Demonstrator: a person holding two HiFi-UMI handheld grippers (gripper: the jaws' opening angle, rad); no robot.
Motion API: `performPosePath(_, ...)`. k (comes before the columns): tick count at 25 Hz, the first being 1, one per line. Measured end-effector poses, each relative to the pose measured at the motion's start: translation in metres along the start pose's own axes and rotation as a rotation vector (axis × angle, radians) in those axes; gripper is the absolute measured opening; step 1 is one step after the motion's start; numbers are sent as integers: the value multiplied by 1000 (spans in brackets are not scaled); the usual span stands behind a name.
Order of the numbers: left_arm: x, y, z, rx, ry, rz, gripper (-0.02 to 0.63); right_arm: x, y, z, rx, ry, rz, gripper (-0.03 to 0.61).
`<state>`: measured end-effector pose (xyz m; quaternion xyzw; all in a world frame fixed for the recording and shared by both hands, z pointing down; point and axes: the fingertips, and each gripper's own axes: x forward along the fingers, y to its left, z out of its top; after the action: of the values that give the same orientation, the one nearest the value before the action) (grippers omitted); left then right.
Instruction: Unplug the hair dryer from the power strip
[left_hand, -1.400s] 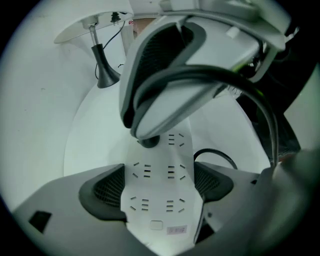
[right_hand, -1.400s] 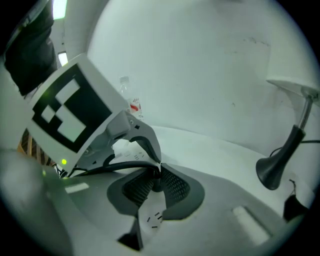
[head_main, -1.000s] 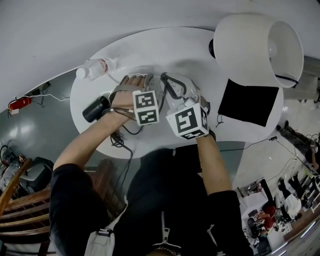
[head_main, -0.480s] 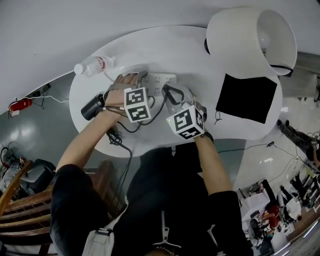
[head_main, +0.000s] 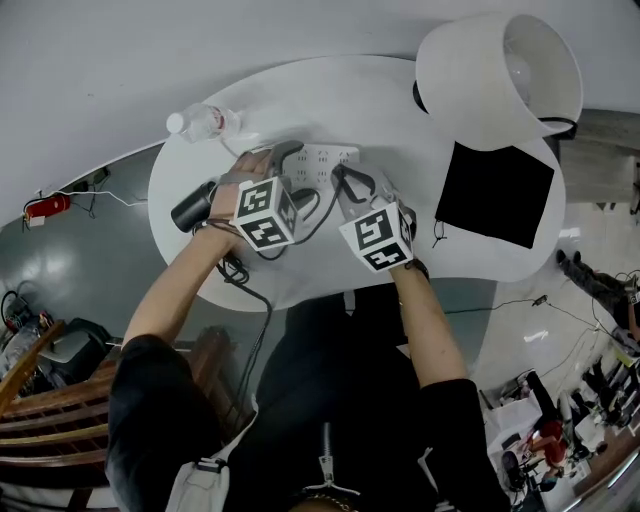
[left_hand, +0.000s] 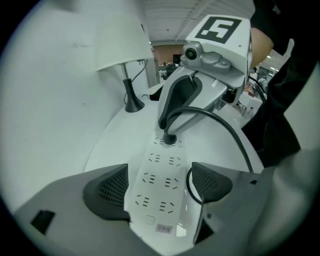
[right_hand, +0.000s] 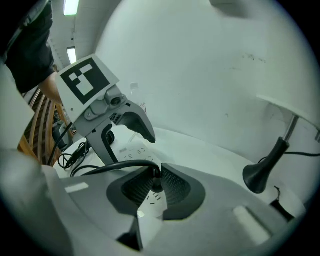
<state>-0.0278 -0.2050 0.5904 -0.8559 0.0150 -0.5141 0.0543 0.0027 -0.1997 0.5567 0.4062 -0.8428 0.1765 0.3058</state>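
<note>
Hair dryer plug (right_hand: 155, 175) stands in the end socket of the white power strip (left_hand: 161, 165), and looks still seated. The strip lies flat near the far edge of the bench (head_main: 300, 285), its long axis running along that edge, with the plug at its right end. The right tool (right_hand: 156, 186) is clenched on the plug, one pad on each side, and the black cord (left_hand: 227, 127) leaves over the top toward the left. The hair dryer (head_main: 194, 206) itself lies by the bench's left edge.

The left tool (left_hand: 159, 186) is released. Its jaws stand apart astride the strip's opposite, left end, with a gap and a loop of cord beside the right pad, so nothing pins the strip down.

What matters next is direction. The prongs point straight down into the strip's face, so the pull should go straight up off it, not along the strip. The right hand, already on the plug, is the one to make it. With its left end unheld, the strip may lift along.
</note>
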Motion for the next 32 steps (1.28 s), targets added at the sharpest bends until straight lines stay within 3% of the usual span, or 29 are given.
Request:
performPosePath(4, -18, 9, 5, -157, -82, 58, 388, -10, 0, 5, 12, -25, -20, 51)
performPosePath(5, -24, 13, 6, -166, -94, 98, 274, -13, 0, 5, 14, -28, -23, 51)
performPosePath(6, -31, 17, 6, -160, -100, 146, 20, -17, 0, 5, 17, -33, -27, 51)
performPosePath(9, -44, 22, 8, -189, -121, 233, 11, -26, -2, 8, 36, -55, -33, 51)
performPosePath(22, -114, -16, 18, -597, -313, 418, 11, -94, 19, 22, -19, -191, -48, 51)
performPosePath(32, -165, -72, 61, -630, -412, 521, 11, -178, 28, 28, -89, -290, -87, 51)
